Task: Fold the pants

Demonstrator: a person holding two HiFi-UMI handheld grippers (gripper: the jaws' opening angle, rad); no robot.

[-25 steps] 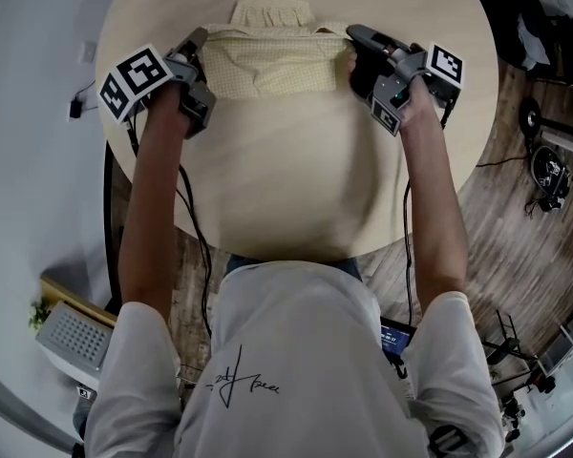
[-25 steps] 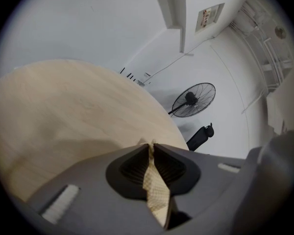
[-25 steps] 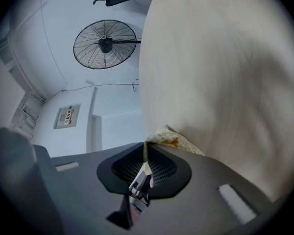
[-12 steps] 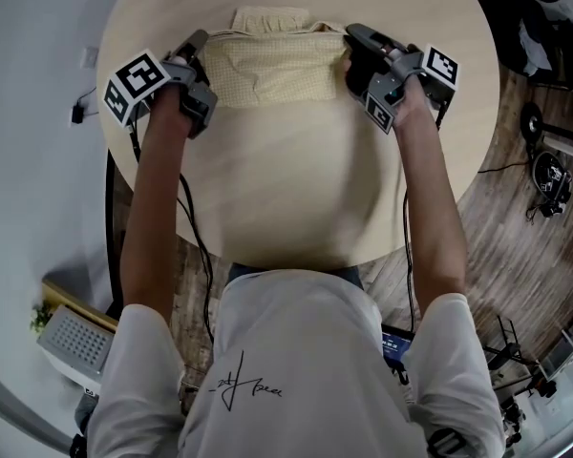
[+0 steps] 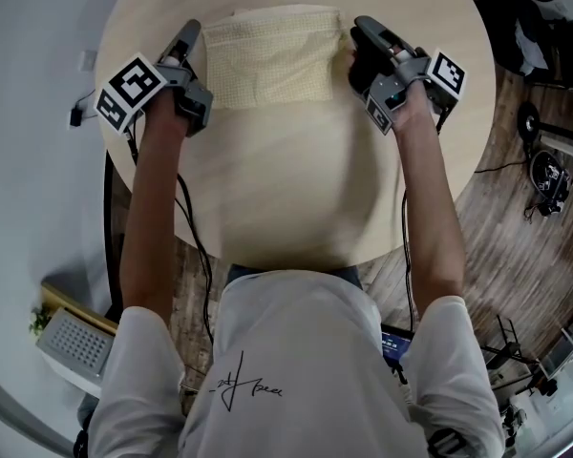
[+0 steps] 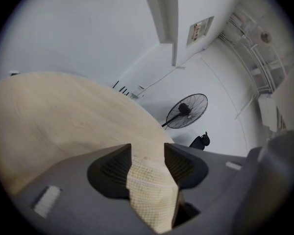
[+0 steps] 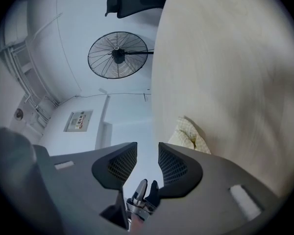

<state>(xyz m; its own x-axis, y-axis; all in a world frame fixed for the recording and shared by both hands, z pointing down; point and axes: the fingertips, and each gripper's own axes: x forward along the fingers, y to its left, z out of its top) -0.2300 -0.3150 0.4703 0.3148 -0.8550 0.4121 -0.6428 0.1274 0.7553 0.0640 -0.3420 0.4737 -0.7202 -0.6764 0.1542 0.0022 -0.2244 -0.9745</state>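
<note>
Folded pants (image 5: pixel 272 55) toward table's (image 5: pixel 296 189) far edge

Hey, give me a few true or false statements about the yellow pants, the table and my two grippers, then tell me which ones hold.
1. The pale yellow checked pants lie folded on the round light wooden table. True.
2. The right gripper has its jaws clamped on the pants. False: its jaws stand apart, having just opened, with nothing between them; the pants lie beside it.
3. A flap of the pants sits between the jaws of the left gripper. True: those jaws have just opened and no longer press on it.
4. The pants hang over the table's near edge. False: they lie on the tabletop between the two grippers.
</note>
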